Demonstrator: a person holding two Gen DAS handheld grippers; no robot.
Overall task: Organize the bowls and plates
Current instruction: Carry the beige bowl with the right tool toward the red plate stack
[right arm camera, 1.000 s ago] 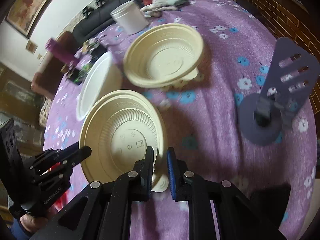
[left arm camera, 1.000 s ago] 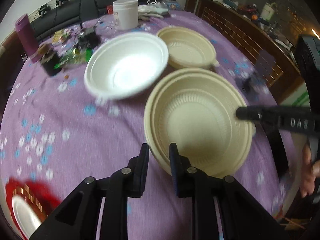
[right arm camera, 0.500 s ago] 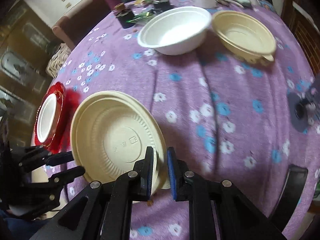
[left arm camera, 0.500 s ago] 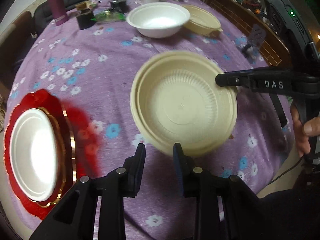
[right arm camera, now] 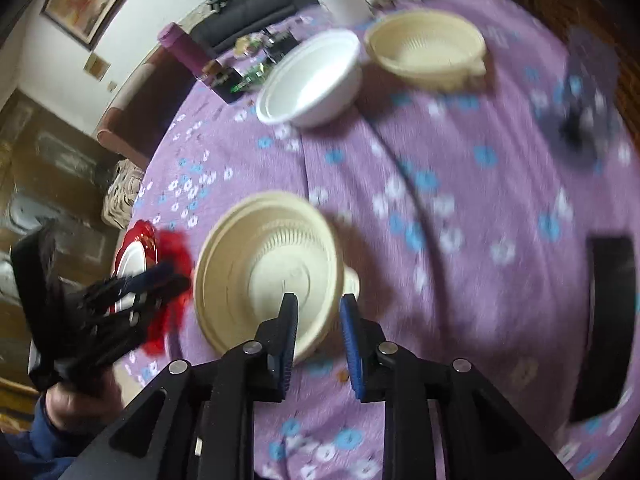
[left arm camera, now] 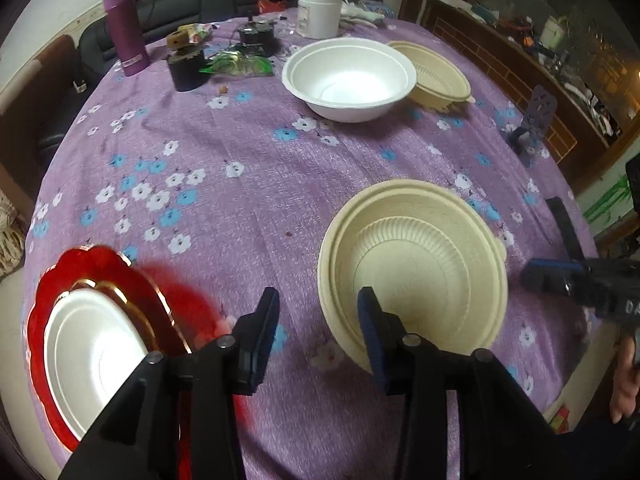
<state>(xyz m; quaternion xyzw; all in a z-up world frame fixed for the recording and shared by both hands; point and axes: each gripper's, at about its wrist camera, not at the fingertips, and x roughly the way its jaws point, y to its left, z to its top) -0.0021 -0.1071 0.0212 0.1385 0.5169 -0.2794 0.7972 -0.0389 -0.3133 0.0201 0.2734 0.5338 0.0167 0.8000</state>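
Bowls first: the cream ribbed plastic bowl stack (left arm camera: pixel 414 276) sits on the bench's purple flowered cloth (left arm camera: pixel 240 184) near its front edge, resting flat. Left claw (left arm camera: pixel 318 334) has its fingers spread wide apart, the right-hand finger (left arm camera: pixel 370 328) overlapping the near rim while the other hangs over bare cloth. Right claw (right arm camera: pixel 318 334) is also parted, with nothing clamped, its fingers straddling the rim on its side (that view is pretty blurry). Further back, a white foam bowl (left arm camera: pixel 348 74) sits just beside another cream ribbed bowl (left arm camera: pixel 438 74). Off to the left, a white plate (left arm camera: pixel 90 354) rests on a red scalloped charger plate (left arm camera: pixel 120 276).
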